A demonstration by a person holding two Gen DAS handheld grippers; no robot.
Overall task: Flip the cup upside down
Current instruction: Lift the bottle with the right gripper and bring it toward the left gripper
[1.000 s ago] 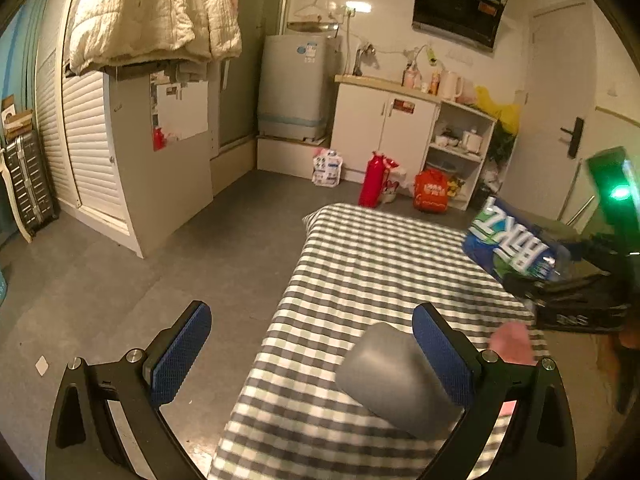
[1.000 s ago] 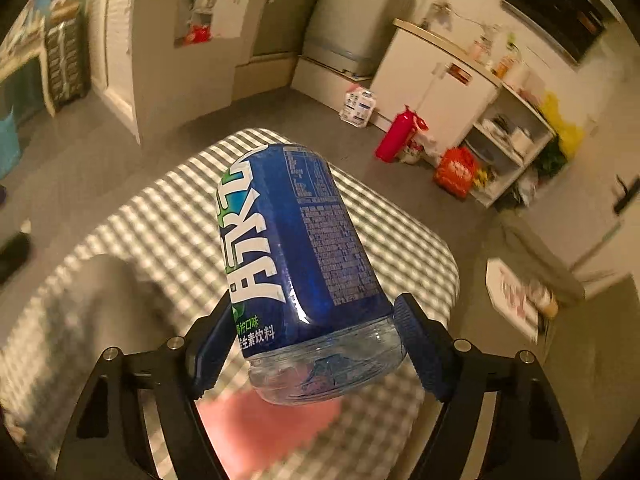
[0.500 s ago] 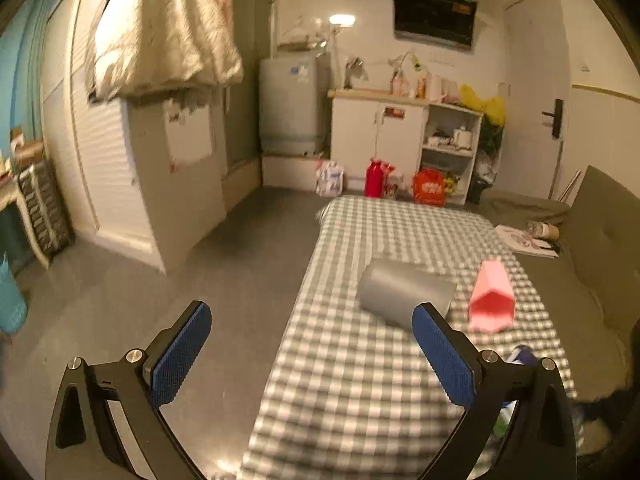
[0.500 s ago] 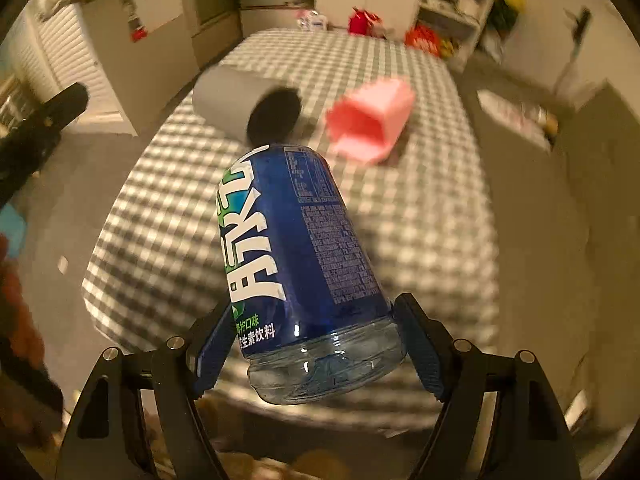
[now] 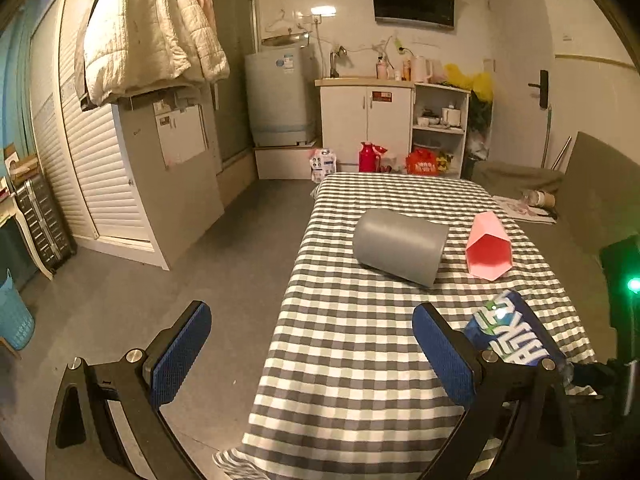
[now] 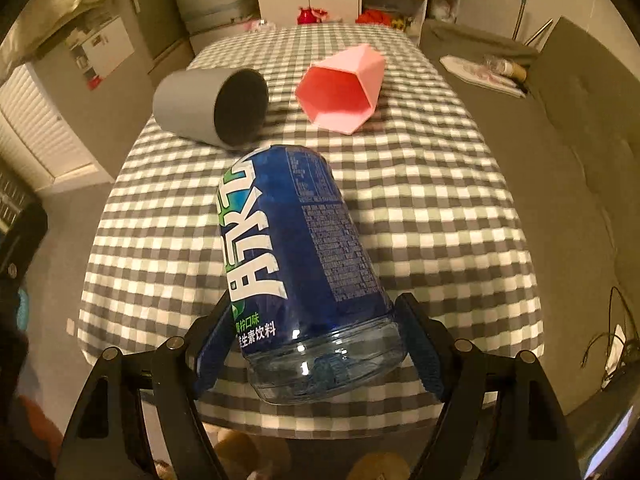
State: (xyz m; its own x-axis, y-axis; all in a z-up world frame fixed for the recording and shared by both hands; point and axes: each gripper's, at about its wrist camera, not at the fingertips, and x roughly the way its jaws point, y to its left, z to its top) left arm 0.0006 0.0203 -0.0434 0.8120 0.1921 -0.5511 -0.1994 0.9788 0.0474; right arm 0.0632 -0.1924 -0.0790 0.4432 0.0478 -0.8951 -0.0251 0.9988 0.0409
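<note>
A small lamplit room with white cabinets [image 5: 366, 128] at the back holds a table under a grey-and-white checked cloth [image 5: 360, 360]; at the left, the left gripper [image 5: 312, 354] hovers over the cloth's near edge, its blue pads spread wide with nothing between them; further in, a grey cup [image 6: 210, 106] lies on its side, mouth toward the camera; just right of it, apart, a pink hexagonal cup [image 6: 342, 88] also lies on its side; nearer the front, the right gripper [image 6: 316, 354] is clamped on the clear base of a blue-labelled bottle [image 6: 296, 264], held above the cloth.
</note>
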